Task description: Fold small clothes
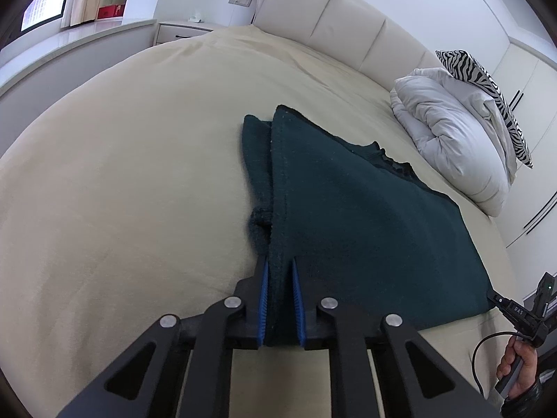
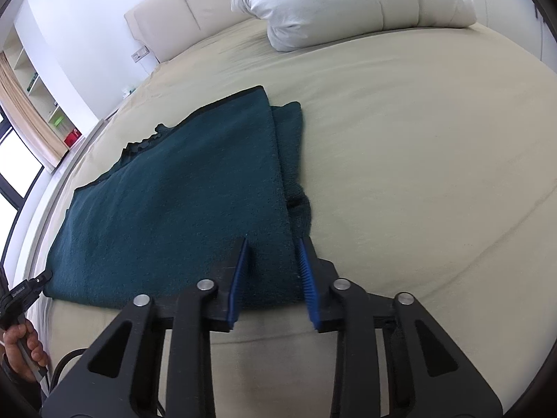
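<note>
1. We are partway through folding: the dark green sweater (image 1: 365, 226) lies flat on the bed (image 1: 122, 174), with both sleeves already turned in along its side edges, so its outline is a rough rectangle.

2. Our left tool (image 1: 280, 264) sits at the near left corner of the sweater. Its blue pads (image 1: 264, 289) are drawn in close with a thick strip of hem between them, so we judge it clamped on the sweater.

3. Our right tool (image 2: 273, 244) sits at the near right corner. Its pads (image 2: 306, 271) stand wider apart and straddle the folded edge; the cloth fills the gap, but we cannot tell whether they press it or only bracket it.

4. The step in hand looks like taking hold of the hem at both corners, ready to fold the bottom up toward the collar (image 1: 393, 163).

5. The next move calls for a firm grip on the right, then lifting both corners together and level, carrying them toward the headboard (image 1: 330, 17) so the tucked sleeves do not slip out.

6. A white duvet (image 1: 452, 132) and a striped pillow (image 1: 487, 87) lie well apart from the sweater.
</note>
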A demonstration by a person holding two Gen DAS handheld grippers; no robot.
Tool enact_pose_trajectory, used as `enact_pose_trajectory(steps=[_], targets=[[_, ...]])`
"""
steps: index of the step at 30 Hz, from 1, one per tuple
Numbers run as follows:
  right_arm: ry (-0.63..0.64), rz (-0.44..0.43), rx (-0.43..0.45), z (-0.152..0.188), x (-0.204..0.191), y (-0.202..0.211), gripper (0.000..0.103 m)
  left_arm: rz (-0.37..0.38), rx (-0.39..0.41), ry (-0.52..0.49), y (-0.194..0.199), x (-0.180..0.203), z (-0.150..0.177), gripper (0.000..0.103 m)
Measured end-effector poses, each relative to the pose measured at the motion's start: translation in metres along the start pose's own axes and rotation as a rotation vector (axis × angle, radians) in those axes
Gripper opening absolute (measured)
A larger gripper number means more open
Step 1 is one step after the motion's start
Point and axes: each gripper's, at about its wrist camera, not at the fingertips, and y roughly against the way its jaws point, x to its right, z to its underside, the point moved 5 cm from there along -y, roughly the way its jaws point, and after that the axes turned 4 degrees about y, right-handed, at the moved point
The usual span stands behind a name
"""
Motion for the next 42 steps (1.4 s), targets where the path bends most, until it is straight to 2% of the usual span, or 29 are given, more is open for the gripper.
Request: enact_pose_trajectory(steps=[2,21,28,31,33,34,35,36,38,40,42], targets=[[0.025,0.036,-0.005,0.0,-0.001,0.001,0.006,-0.002,0.0,0.001,0.0,0.0,0.0,0.012],[-0.052,0.034,-0.022,0.021,0.013,0.003,0.004,-0.002,-0.034,-0.019,-0.004,-0.011,0.005,0.009],[-0.048,0.016,-0.048,0.018,0.015,-0.002,0.007,0.011,-0.021,0.006,0.01,-0.012,0.003,0.01],[-0.08,0.032,-0.02,0.009,0.018,0.014,0.017,-0.017,0.037,-0.016,0.028,-0.004,-0.008,0.01],[-0.088,0.036,0.053,-0.004,0.014,0.03,0.033,-0.02,0.071,-0.059,0.036,0.01,-0.021,0.01],[-0.09,0.023,0.078,-0.011,0.009,0.034,0.039,-0.026,0.089,-0.086,0.036,0.02,-0.03,0.015],[-0.086,-0.006,0.103,-0.019,0.001,0.037,0.056,-0.025,0.102,-0.107,0.034,0.03,-0.039,0.02],[-0.072,-0.035,0.125,-0.028,-0.009,0.037,0.062,-0.021,0.109,-0.123,0.03,0.039,-0.046,0.028],[-0.002,-0.109,0.138,-0.047,-0.041,0.028,0.062,-0.02,0.133,-0.184,0.015,0.063,-0.065,0.035],[0.038,-0.223,0.099,-0.062,-0.075,0.006,0.062,-0.033,0.135,-0.251,-0.009,0.087,-0.082,0.04],[0.032,-0.294,0.046,-0.077,-0.104,-0.027,0.062,-0.028,0.112,-0.298,-0.041,0.11,-0.097,0.041]])
